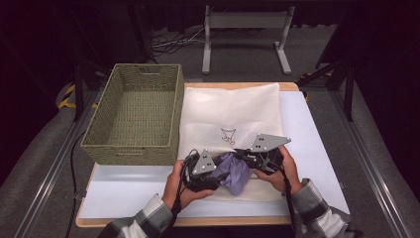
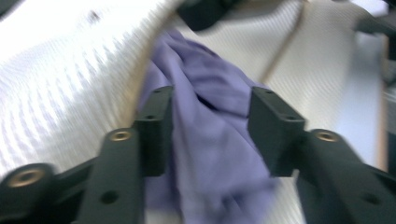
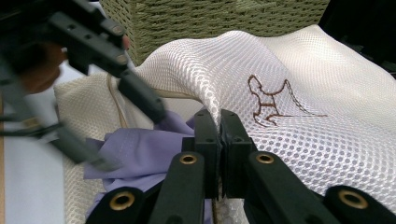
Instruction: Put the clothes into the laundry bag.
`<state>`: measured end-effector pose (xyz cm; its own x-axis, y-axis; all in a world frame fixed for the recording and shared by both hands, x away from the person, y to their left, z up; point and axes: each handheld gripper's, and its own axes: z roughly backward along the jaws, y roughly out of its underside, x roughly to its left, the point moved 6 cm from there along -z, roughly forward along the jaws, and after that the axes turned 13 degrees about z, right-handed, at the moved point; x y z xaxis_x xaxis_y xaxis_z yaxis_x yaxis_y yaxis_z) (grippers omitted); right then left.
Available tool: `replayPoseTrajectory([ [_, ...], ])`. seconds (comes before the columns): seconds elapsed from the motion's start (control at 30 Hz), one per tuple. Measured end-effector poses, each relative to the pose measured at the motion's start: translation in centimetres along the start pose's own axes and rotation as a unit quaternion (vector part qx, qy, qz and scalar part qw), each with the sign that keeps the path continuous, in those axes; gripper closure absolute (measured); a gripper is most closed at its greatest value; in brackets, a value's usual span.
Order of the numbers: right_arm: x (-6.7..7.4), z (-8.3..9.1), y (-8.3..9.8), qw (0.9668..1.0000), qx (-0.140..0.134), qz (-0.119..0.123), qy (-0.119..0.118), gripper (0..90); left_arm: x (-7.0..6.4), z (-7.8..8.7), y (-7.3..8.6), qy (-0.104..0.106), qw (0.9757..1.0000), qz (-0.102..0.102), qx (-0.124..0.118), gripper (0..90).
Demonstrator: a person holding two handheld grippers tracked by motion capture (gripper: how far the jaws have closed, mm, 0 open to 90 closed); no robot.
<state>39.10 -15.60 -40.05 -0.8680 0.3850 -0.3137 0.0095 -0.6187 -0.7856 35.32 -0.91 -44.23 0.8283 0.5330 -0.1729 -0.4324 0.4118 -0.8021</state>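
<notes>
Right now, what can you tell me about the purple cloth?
The purple cloth is soft, thin lilac fabric, crumpled into loose folds. It lies at the near edge of the white mesh bag, partly tucked under the bag's lifted top layer, with the rest spilling out toward the person. The right gripper pinches that mesh edge up above it. The left gripper has its jaws apart on either side of the cloth, not squeezing it.

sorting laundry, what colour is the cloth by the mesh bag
Light purple cloth, clearest in the right gripper view.
</notes>
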Motion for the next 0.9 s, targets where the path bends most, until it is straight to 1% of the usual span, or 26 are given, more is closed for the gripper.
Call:
replayPoseTrajectory([
  [0.03, 0.1, -0.1, 0.0, 1.0000, 0.001, 0.002, -0.001, 87.8, -0.2, 0.0, 0.3, 0.001, 1.0000, -0.003, 0.009, 40.0],
  [0.07, 0.1, -0.1, 0.0, 1.0000, 0.002, 0.003, -0.001, 87.8, -0.5, -0.2, 0.7, -0.002, 0.9999, -0.001, 0.015, 38.0],
  [0.1, 0.1, -0.1, -0.1, 1.0000, 0.001, 0.003, -0.001, 87.7, -0.5, -0.2, 0.7, -0.002, 0.9999, -0.001, 0.015, 35.8],
  [0.13, 0.2, -0.1, -0.1, 1.0000, 0.001, 0.004, -0.002, 87.7, -0.9, -1.0, 1.2, 0.002, 0.9996, 0.003, 0.029, 33.0],
  [0.17, 0.2, -0.2, -0.1, 1.0000, 0.000, 0.005, -0.002, 87.7, -1.1, -1.5, 1.3, 0.001, 0.9994, 0.006, 0.036, 30.6],
  [0.2, 0.2, -0.2, -0.1, 1.0000, 0.000, 0.005, -0.002, 87.7, -1.1, -1.5, 1.3, 0.001, 0.9994, 0.006, 0.036, 27.1],
  [0.23, 0.2, -0.2, -0.1, 1.0000, 0.000, 0.005, -0.001, 87.7, -1.2, -2.2, 1.5, 0.002, 0.9991, 0.007, 0.042, 27.1],
  [0.27, 0.2, -0.2, -0.1, 1.0000, 0.000, 0.004, -0.002, 87.7, -1.3, -2.8, 1.6, -0.006, 0.9986, 0.004, 0.052, 25.8],
  [0.3, 0.3, -0.2, -0.1, 1.0000, 0.000, 0.003, -0.002, 87.7, -1.3, -3.2, 1.7, -0.012, 0.9983, 0.005, 0.057, 24.2],
  [0.33, 0.3, -0.2, 0.0, 1.0000, 0.001, 0.004, -0.002, 87.6, -1.3, -3.6, 1.7, -0.010, 0.9982, 0.005, 0.059, 22.6],
  [0.37, 0.3, -0.2, 0.0, 1.0000, 0.001, 0.004, -0.003, 87.6, -1.3, -4.1, 1.7, -0.006, 0.9981, 0.009, 0.061, 23.2],
  [0.4, 0.3, -0.2, 0.0, 1.0000, 0.002, 0.003, -0.003, 87.6, -1.3, -4.5, 1.7, -0.008, 0.9980, 0.009, 0.062, 23.2],
  [0.43, 0.3, -0.2, 0.0, 1.0000, 0.002, 0.005, -0.003, 87.7, -1.3, -4.8, 1.6, -0.015, 0.9982, 0.009, 0.057, 23.1],
  [0.47, 0.4, -0.2, -0.1, 1.0000, 0.002, 0.005, -0.004, 87.6, -1.3, -5.1, 1.5, -0.017, 0.9982, 0.013, 0.056, 24.1],
  [0.5, 0.4, -0.2, -0.1, 1.0000, 0.000, 0.005, -0.005, 87.6, -1.2, -5.4, 1.4, -0.015, 0.9984, 0.016, 0.052, 24.7],
  [0.53, 0.5, -0.2, -0.2, 1.0000, -0.001, 0.008, -0.004, 87.7, -1.1, -5.5, 1.1, -0.020, 0.9989, 0.016, 0.040, 26.8],
  [0.57, 0.5, -0.2, -0.2, 1.0000, -0.001, 0.007, -0.005, 87.6, -1.1, -5.6, 1.0, -0.024, 0.9989, 0.019, 0.035, 32.5],
  [0.6, 0.6, -0.2, -0.2, 1.0000, -0.001, 0.009, -0.005, 87.6, -0.9, -5.8, 0.9, -0.034, 0.9986, 0.019, 0.035, 36.1],
  [0.63, 0.6, -0.2, -0.3, 0.9999, -0.001, 0.010, -0.005, 87.7, -0.9, -5.8, 0.9, -0.034, 0.9986, 0.019, 0.035, 38.2],
  [0.67, 0.6, -0.2, -0.3, 0.9999, -0.001, 0.010, -0.005, 87.7, -0.7, -6.0, 0.7, -0.044, 0.9983, 0.024, 0.032, 38.2],
  [0.73, 0.6, -0.3, -0.3, 0.9999, -0.002, 0.009, -0.005, 87.7, -0.3, -6.4, 0.5, -0.044, 0.9983, 0.029, 0.025, 49.6],
  [0.77, 0.6, -0.2, -0.3, 1.0000, -0.002, 0.008, -0.005, 87.7, -0.1, -6.6, 0.5, -0.048, 0.9982, 0.027, 0.023, 51.9],
  [0.8, 0.6, -0.2, -0.3, 0.9999, -0.002, 0.009, -0.005, 87.7, 0.0, -6.7, 0.4, -0.054, 0.9980, 0.024, 0.021, 54.5],
  [0.83, 0.6, -0.2, -0.3, 0.9999, -0.002, 0.009, -0.005, 87.6, 0.2, -6.7, 0.2, -0.056, 0.9981, 0.023, 0.013, 60.0],
  [0.87, 0.6, -0.2, -0.3, 0.9999, -0.004, 0.010, -0.005, 87.7, 0.3, -6.7, 0.2, -0.059, 0.9979, 0.025, 0.012, 66.0],
  [0.9, 0.6, -0.2, -0.3, 0.9999, -0.004, 0.011, -0.006, 87.7, 0.4, -6.7, 0.0, -0.067, 0.9975, 0.025, 0.006, 69.7],
])
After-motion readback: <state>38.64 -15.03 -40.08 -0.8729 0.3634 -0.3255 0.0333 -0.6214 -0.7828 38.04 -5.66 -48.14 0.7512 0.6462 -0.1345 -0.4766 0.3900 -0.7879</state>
